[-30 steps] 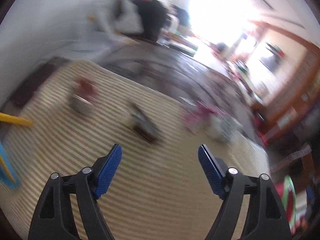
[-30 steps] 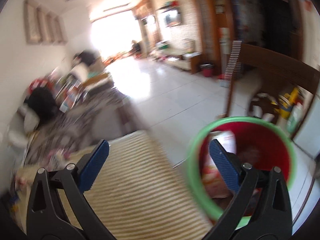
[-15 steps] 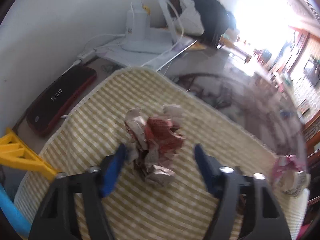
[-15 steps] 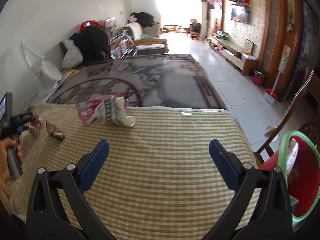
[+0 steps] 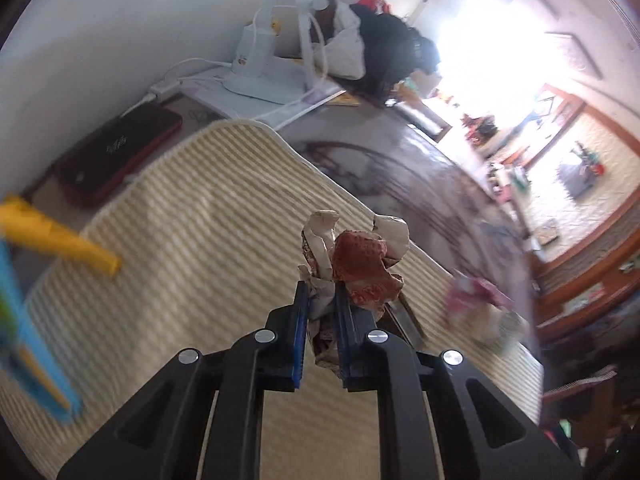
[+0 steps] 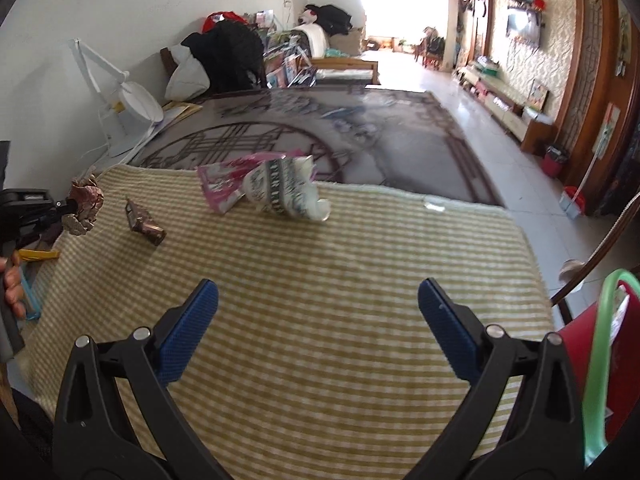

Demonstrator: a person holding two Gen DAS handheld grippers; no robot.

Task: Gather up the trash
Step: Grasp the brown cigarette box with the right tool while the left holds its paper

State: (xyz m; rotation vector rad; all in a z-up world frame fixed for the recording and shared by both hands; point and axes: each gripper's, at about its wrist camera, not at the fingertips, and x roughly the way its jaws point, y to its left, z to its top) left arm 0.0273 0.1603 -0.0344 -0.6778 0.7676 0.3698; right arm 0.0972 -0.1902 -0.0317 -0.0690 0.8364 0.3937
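Note:
My left gripper [image 5: 321, 300] is shut on a crumpled red-and-white wrapper [image 5: 356, 264] and holds it above the striped yellow mat [image 5: 180, 240]. In the right wrist view the same wrapper [image 6: 85, 205] hangs from the left gripper at the mat's far left. My right gripper [image 6: 318, 312] is open and empty over the mat's [image 6: 340, 280] near part. A small brown wrapper [image 6: 144, 227] and a crushed pink-and-white packet [image 6: 276, 190] lie on the mat. A red bin with a green rim [image 6: 600, 360] stands at the right edge.
A white desk lamp [image 6: 124, 116], a dark phone [image 5: 116, 152] and cables sit by the wall. A yellow and blue tool [image 5: 52, 248] lies at the mat's left. A dark patterned tabletop [image 6: 320, 128] lies beyond the mat.
My left gripper has closed on the crumpled wrapper and lifted it off the mat. My right gripper has swung from the bin to face the mat, still open.

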